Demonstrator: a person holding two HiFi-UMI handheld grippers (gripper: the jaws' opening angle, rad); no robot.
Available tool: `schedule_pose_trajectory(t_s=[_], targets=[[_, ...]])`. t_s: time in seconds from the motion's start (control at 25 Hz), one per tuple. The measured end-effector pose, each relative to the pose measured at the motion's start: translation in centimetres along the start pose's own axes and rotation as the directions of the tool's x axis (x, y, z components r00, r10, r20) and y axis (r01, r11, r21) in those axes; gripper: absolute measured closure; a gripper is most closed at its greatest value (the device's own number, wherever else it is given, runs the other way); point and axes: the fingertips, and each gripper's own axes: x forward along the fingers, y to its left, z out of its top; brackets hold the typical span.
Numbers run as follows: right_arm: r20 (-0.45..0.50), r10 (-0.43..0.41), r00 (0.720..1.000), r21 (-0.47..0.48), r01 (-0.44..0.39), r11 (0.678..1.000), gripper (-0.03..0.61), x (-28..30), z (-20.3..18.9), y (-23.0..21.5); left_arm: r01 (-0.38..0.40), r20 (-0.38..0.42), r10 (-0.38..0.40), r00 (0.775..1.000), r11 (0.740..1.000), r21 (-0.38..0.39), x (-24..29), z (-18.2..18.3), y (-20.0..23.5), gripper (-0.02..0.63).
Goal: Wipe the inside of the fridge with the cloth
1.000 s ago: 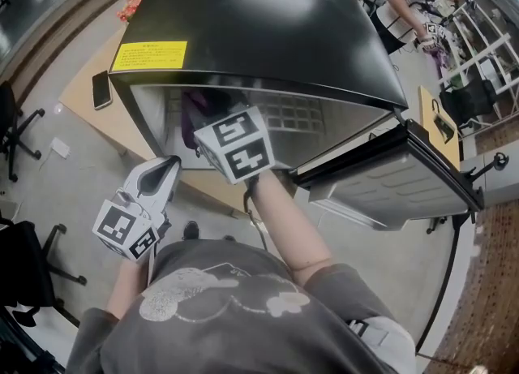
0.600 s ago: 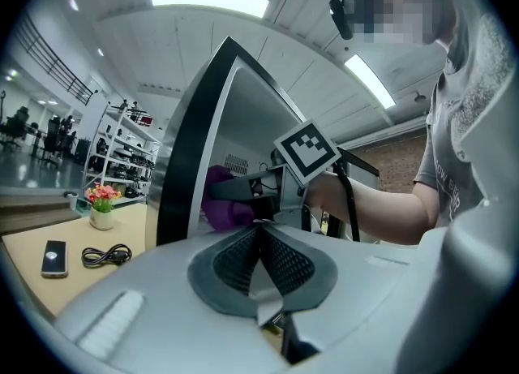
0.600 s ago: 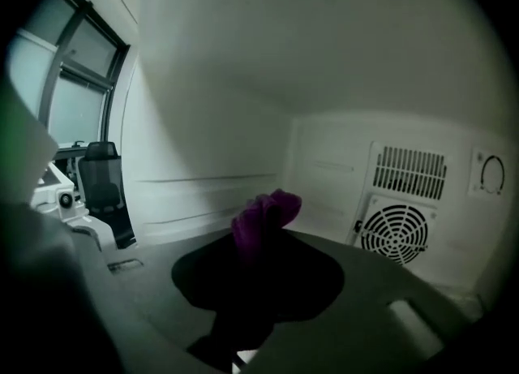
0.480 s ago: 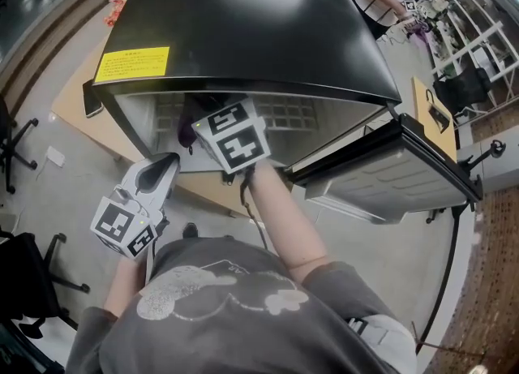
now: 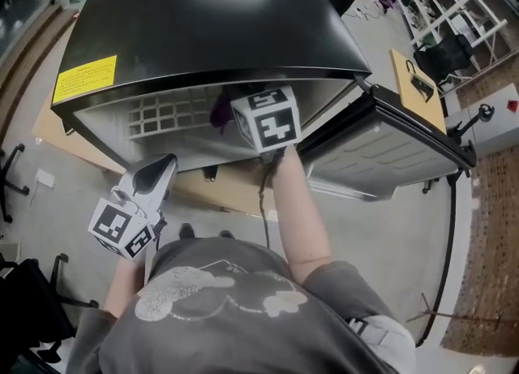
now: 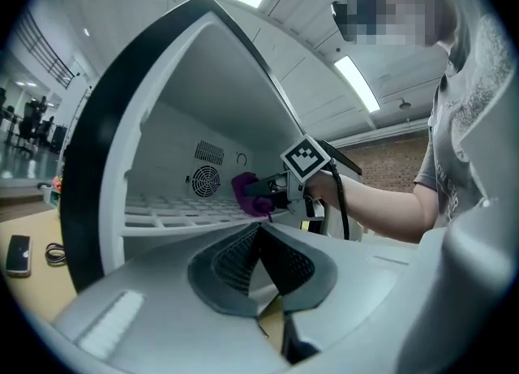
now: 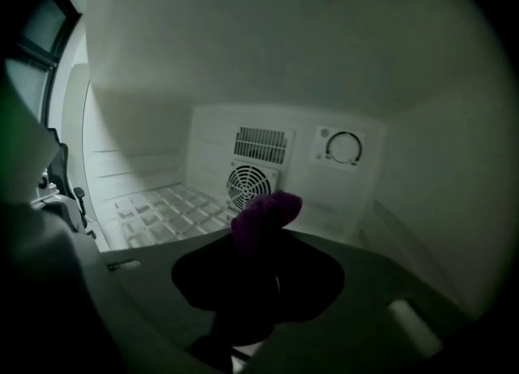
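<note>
Your right gripper (image 7: 259,244) pinches the purple cloth (image 7: 266,212) inside the fridge (image 5: 203,15), fan grille (image 7: 247,186) just ahead of it, while your left gripper (image 6: 259,233) hangs closed, empty.

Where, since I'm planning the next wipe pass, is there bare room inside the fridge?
The wire shelf is bare from the left wall to the fan grille. The back wall around the dial is clear. Crowded only at the opening, where the right gripper holds the purple cloth.
</note>
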Motion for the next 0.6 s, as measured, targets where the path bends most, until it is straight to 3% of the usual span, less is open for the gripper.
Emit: schedule_pose_trajectory(t_s=[0.12, 0.36, 0.48, 0.6], targets=[[-0.013, -0.078, 0.997, -0.002, 0.078, 0.997, 0.495, -1.4, -0.9, -2.1, 0.028, -0.002, -0.028, 1.000, 1.000, 0.003, 0.5, -0.2, -0.4, 0.597], [0.020, -0.158, 0.987, -0.001, 0.158, 0.987, 0.495, -2.9, -1.0, -2.6, 0.071, -0.016, -0.071, 0.997, 0.997, -0.004, 1.5, -0.3, -1.5, 0.597], [0.146, -0.244, 0.959, 0.105, 0.230, 0.967, 0.495, -4.0, 0.6, -3.7, 0.088, -0.015, -0.088, 0.996, 0.996, -0.005, 1.8, -0.3, -1.7, 0.597], [0.209, -0.354, 0.912, 0.250, 0.300, 0.921, 0.494, -4.0, 2.0, -5.9, 0.104, -0.011, -0.104, 0.995, 0.995, -0.006, 1.8, -0.5, -1.7, 0.597]])
